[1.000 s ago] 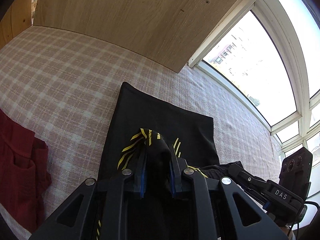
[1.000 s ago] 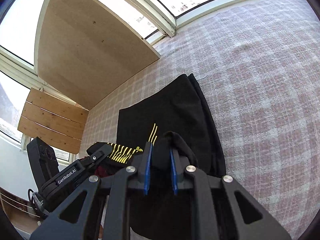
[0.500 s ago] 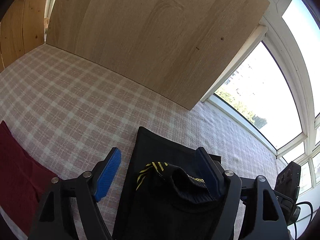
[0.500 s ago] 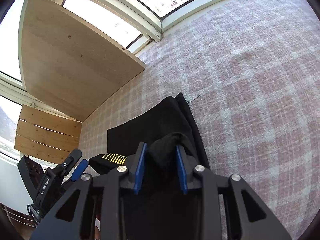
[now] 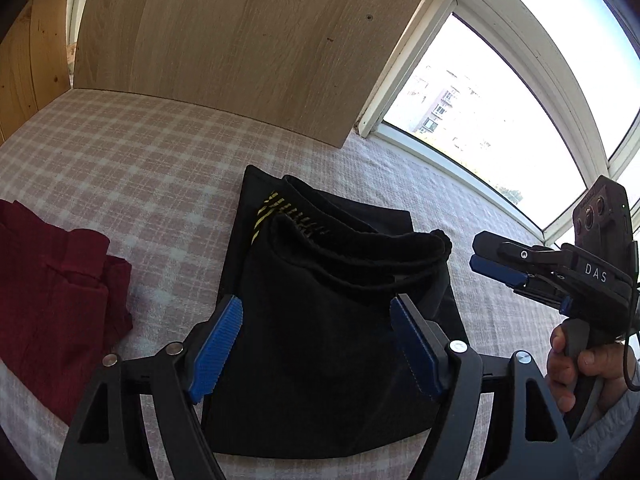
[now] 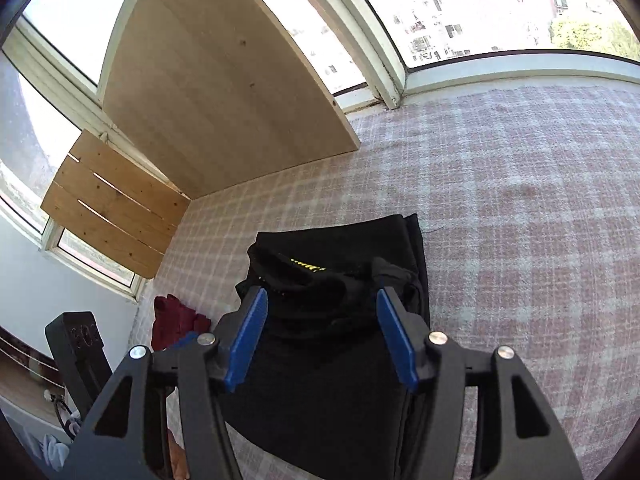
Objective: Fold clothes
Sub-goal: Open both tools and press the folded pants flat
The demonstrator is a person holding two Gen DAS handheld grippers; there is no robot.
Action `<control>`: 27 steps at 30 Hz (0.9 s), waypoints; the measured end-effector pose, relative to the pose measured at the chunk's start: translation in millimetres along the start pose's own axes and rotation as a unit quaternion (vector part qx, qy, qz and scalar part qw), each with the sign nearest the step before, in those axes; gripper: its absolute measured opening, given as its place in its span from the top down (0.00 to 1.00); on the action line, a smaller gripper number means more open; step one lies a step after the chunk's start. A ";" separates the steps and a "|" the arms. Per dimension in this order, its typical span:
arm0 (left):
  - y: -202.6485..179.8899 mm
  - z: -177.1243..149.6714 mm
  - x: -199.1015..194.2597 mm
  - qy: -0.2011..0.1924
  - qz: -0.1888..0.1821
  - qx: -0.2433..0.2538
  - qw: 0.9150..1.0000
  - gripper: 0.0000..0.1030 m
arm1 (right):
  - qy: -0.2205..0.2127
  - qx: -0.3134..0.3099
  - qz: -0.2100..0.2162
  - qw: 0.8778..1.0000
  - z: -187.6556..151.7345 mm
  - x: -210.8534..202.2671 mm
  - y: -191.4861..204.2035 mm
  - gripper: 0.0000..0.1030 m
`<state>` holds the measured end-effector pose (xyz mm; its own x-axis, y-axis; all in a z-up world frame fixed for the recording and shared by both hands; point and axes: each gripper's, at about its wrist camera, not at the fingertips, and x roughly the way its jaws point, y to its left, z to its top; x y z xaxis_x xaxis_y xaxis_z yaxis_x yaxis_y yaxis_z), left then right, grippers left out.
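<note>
A black garment with yellow stripes (image 5: pixel 328 320) lies folded on the pink plaid cloth (image 5: pixel 132 160), its upper layer bunched and puffed. In the left wrist view my left gripper (image 5: pixel 316 312) stands open above the garment's near part, with the blue pads clear of the fabric. My right gripper (image 5: pixel 480 252) hovers at the garment's right edge, held by a hand (image 5: pixel 580 364). The right wrist view shows the right gripper (image 6: pixel 320 300) with its jaws opening; the black garment (image 6: pixel 340 360) lies beneath and between them, and the pads do not press on it.
A dark red garment (image 5: pixel 52 292) lies crumpled on the cloth to the left of the black one. A light wooden board (image 5: pixel 240 48) leans against the window frame (image 5: pixel 404 64) behind. To the right, the plaid cloth (image 6: pixel 520 220) stretches away.
Both grippers were shut on the black garment's bunched edge. Both have opened and drawn back, and that edge now rests on the folded garment.
</note>
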<state>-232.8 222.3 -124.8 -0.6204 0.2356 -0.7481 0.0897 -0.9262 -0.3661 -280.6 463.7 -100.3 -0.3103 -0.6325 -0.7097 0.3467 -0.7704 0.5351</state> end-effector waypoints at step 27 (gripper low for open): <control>15.5 -42.2 25.3 0.037 0.068 0.013 0.997 0.27 | 0.061 -0.125 -0.010 0.990 62.0 108.6 12.9 0.45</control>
<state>-214.2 226.3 -172.7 -0.5446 0.1268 -0.8290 0.1490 -0.9581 -0.2445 -364.7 380.1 -142.0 -0.2156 -0.5921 -0.7765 0.5555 -0.7284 0.4011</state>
